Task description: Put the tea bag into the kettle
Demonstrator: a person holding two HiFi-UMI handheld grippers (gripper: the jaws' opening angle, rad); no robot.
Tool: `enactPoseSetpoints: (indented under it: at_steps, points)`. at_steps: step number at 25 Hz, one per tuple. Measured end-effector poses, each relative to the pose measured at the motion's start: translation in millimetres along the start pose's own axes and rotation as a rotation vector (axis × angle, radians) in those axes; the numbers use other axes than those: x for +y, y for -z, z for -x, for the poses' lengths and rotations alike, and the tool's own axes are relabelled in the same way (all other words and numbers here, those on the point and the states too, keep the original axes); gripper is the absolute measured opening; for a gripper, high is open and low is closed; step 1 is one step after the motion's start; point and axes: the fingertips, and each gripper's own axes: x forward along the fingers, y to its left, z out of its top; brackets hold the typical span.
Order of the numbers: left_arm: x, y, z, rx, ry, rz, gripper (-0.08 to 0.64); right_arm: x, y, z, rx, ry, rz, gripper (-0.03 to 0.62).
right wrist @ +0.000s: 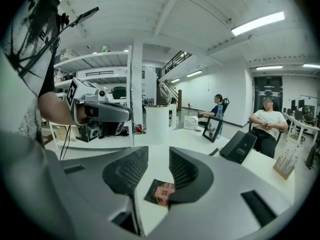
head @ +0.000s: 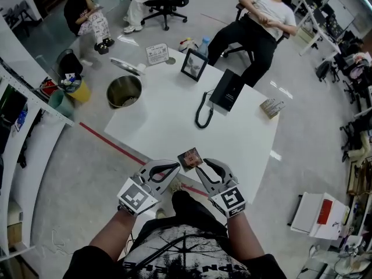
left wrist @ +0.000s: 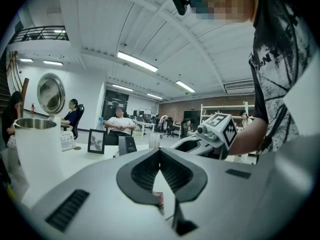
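Right gripper view: right fingers (right wrist: 131, 170) narrowly apart over the tea bag (right wrist: 161, 192), flat at the surface's (head: 174, 115) near edge; left fingers (left wrist: 142, 171) together, empty. Better to widen, straddle one edge, then pinch.

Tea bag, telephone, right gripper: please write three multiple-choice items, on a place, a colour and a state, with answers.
1. Where does the tea bag lie? A. in the kettle B. at the table's near edge C. on the telephone
2. What colour is the telephone? A. black B. red C. yellow
3. How do the right gripper's jaws stand? A. shut on the tea bag B. apart C. shut, empty
Answers: 1 B, it lies far from the kettle; 2 A, it is plainly black; 3 B, a gap shows between them.
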Motion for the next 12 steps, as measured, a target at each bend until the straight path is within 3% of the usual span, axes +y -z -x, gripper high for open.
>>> enactPoseSetpoints:
  at_steps: [5, 12]
  points:
    - [3, 20, -12, 0.053, 0.012, 0.058, 0.008, -6, 45, -22, 0.130, -0.036, -0.061, 0.233]
    - [16, 47, -28, 0.114, 0.021, 0.095, 0.008, -16, 95, -60, 0.278, -0.076, -0.092, 0.282]
